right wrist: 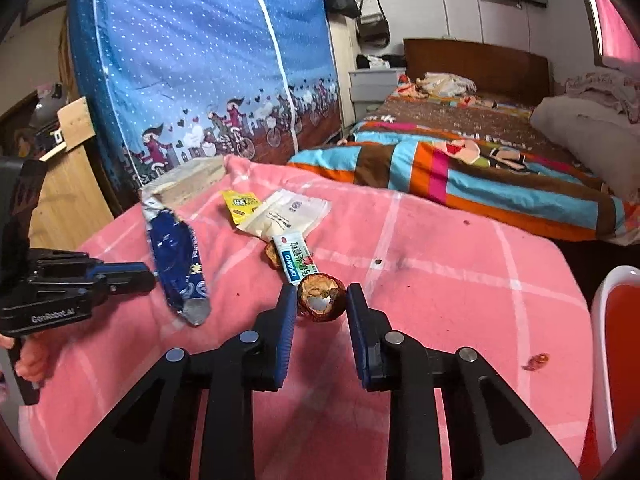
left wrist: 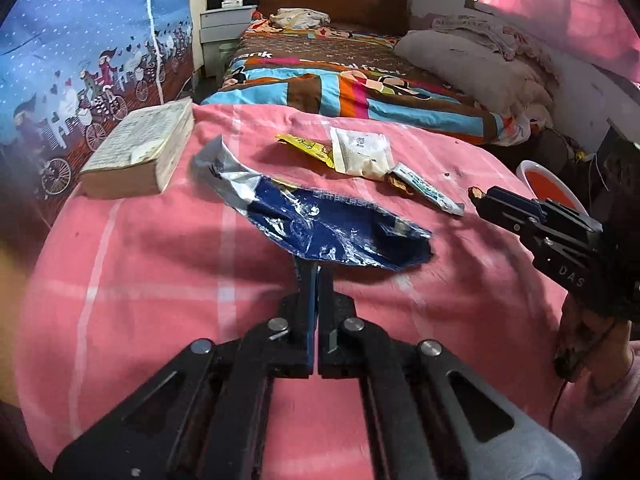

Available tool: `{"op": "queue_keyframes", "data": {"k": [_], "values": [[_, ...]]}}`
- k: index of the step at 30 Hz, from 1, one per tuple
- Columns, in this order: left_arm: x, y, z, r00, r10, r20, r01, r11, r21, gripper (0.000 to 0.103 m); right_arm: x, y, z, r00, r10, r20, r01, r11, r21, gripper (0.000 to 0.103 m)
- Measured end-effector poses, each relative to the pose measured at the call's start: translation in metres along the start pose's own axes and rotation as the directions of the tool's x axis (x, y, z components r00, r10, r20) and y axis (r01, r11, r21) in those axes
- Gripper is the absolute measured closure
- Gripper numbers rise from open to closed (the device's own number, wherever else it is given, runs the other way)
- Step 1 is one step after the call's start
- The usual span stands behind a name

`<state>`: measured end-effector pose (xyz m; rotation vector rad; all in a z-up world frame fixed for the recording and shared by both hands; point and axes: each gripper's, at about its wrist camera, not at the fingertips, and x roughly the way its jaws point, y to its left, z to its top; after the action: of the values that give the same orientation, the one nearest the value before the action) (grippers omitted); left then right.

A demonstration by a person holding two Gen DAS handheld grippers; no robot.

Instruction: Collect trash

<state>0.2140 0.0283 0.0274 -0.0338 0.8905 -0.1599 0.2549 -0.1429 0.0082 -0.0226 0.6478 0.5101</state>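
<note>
Bare pink cloth (right wrist: 460, 280) lies right of the wrappers (right wrist: 280, 216) — book (left wrist: 140, 152) (thick) blocks the left.

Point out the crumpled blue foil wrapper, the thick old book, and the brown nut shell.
Crumpled blue foil wrapper (left wrist: 332, 228): left wrist view, its blue middle.
Thick old book (left wrist: 138, 148): left wrist view, its worn cover.
Brown nut shell (right wrist: 321, 297): right wrist view, its broken-open face.

Daylit and fairly bright in both views, tinted pink through the curtains (left wrist: 560, 12) at upper right. Soft, diffuse shadows beneath the blue wrapper (left wrist: 320, 224) on the pink bedspread (left wrist: 160, 260). Glare on the wrapper's crinkled foil and a hot patch on the nut shell (right wrist: 320, 298). Strong fisheye bending toward the rims, with black vignette corners. Motion blur along the lower and left margins; centre sharp.
</note>
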Motion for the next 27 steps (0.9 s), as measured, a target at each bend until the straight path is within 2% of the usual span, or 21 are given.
{"op": "queue_keyframes", "data": {"k": [2, 6, 15, 18, 20, 23, 25, 27], "values": [[-0.003, -0.002, 0.001, 1.000, -0.013, -0.007, 0.013, 1.000, -0.002, 0.100, -0.005, 0.000, -0.002, 1.000, 0.001, 0.010, -0.001, 1.000, -0.007, 0.080], [-0.009, -0.016, 0.005, 0.999, 0.002, 0.034, -0.003, 1.000, 0.026, 0.100, -0.013, -0.003, -0.004, 1.000, 0.001, 0.028, -0.001, 1.000, -0.005, 0.080], [-0.003, -0.027, -0.007, 0.999, -0.035, 0.011, 0.035, 0.999, 0.002, 0.100, -0.029, -0.012, -0.006, 0.998, -0.009, 0.058, 0.009, 1.000, 0.004, 0.080], [-0.008, -0.022, -0.016, 1.000, -0.017, 0.021, 0.017, 0.999, -0.031, 0.100, -0.032, -0.014, -0.008, 0.998, -0.007, 0.062, 0.006, 1.000, 0.006, 0.080], [-0.014, -0.018, -0.020, 0.998, 0.050, 0.049, -0.049, 0.998, -0.037, 0.100, -0.034, -0.014, -0.010, 0.998, -0.004, 0.063, 0.004, 1.000, 0.002, 0.080], [-0.026, -0.006, -0.020, 0.985, 0.132, 0.109, -0.126, 0.990, -0.062, 0.100, -0.035, -0.011, -0.012, 0.998, 0.000, 0.061, 0.000, 1.000, -0.008, 0.080], [-0.034, 0.002, -0.016, 0.983, 0.132, 0.124, -0.121, 0.988, -0.092, 0.100, -0.035, -0.009, -0.013, 0.998, 0.005, 0.062, -0.004, 1.000, -0.013, 0.080], [-0.036, 0.005, -0.012, 0.990, 0.080, 0.119, -0.067, 0.992, -0.104, 0.100, -0.035, -0.006, -0.013, 0.998, 0.011, 0.065, -0.010, 1.000, -0.019, 0.080]]}}
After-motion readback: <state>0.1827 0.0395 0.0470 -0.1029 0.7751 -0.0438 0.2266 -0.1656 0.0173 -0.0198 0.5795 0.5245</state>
